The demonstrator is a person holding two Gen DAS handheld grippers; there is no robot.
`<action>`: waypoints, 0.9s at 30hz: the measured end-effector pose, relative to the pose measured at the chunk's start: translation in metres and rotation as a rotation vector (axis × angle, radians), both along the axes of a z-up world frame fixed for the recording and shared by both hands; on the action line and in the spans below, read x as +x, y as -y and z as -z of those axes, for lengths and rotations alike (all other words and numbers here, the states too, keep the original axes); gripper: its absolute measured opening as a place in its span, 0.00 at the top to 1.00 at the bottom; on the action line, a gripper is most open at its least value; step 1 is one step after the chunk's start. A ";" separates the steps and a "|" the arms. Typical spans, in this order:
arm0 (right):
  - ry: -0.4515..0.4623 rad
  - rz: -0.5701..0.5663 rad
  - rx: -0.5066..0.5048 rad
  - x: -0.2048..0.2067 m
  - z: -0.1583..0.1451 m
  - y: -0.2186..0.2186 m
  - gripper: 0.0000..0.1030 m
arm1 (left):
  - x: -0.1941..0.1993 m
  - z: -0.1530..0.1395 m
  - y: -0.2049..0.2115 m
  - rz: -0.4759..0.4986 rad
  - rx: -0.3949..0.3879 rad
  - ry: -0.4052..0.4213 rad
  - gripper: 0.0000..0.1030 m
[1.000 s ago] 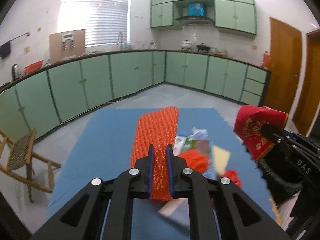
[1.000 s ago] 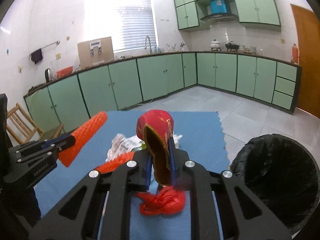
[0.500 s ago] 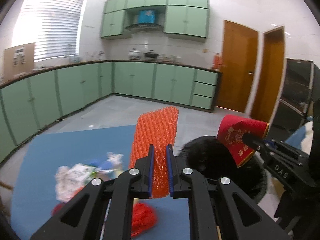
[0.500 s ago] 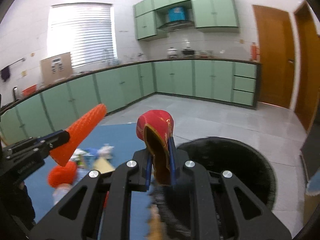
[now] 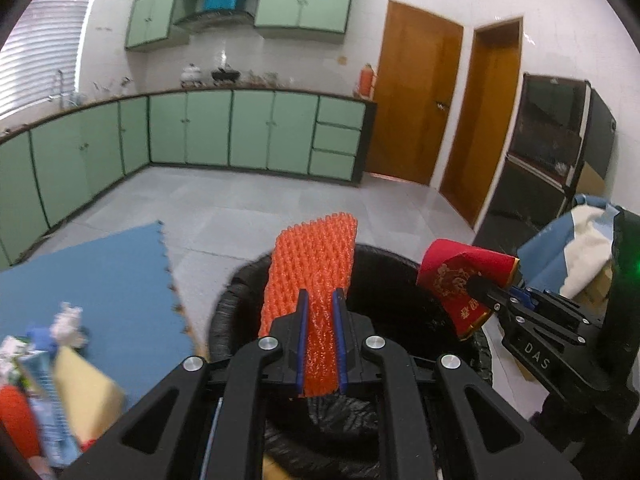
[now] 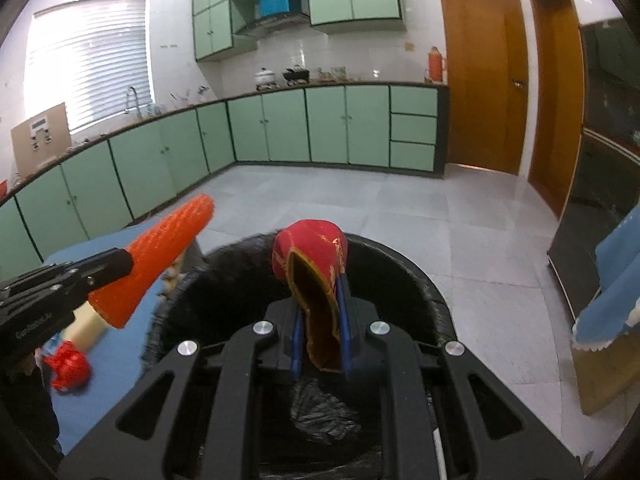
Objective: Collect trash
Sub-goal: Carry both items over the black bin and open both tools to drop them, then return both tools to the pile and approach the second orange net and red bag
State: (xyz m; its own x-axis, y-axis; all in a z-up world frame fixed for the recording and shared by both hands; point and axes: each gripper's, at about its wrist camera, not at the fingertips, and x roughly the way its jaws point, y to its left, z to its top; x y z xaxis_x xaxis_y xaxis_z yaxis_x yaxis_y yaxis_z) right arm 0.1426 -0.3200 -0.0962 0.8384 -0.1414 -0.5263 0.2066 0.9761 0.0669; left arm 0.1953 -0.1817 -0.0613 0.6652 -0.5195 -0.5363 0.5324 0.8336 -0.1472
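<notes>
Left wrist view: left gripper (image 5: 319, 326) was clamped on an orange foam net sleeve (image 5: 314, 264), which stuck out forward past the fingertips. Directly under and ahead of it sat the black-lined trash bin (image 5: 240, 304), mouth open. To its right, the right gripper (image 5: 486, 290) held a red and gold paper packet (image 5: 452, 276) over the bin's far-right rim. Down-left of the left gripper, loose trash (image 5: 52, 364) lay on the blue mat (image 5: 92, 276).

Right wrist view: right gripper (image 6: 320, 312) was closed on the red and gold paper packet (image 6: 316, 256), over the trash bin (image 6: 400, 268) opening. Left of it, the left gripper (image 6: 120, 262) held the orange foam net sleeve (image 6: 164, 252) by the bin's left rim. Lower left, a red mesh wad (image 6: 68, 366) lay on the blue mat (image 6: 100, 400).
</notes>
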 end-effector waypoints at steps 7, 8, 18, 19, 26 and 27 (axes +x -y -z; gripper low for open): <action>-0.056 0.033 0.016 0.018 0.031 0.023 0.76 | 0.024 0.024 0.039 0.038 0.030 -0.076 0.84; -0.062 0.038 0.013 0.019 0.033 0.024 0.71 | 0.026 0.025 0.041 0.037 0.031 -0.084 0.77; -0.023 0.079 0.005 0.001 0.021 0.014 0.07 | 0.022 0.010 -0.012 -0.058 0.031 -0.057 0.40; -0.020 0.078 0.008 0.002 0.015 0.009 0.07 | 0.018 0.006 -0.022 -0.073 0.034 -0.048 0.37; 0.020 -0.005 0.028 -0.002 -0.014 -0.052 0.05 | -0.012 -0.013 -0.101 -0.184 0.058 0.009 0.31; 0.026 -0.028 0.034 -0.002 -0.016 -0.062 0.05 | -0.015 -0.014 -0.113 -0.207 0.060 0.011 0.31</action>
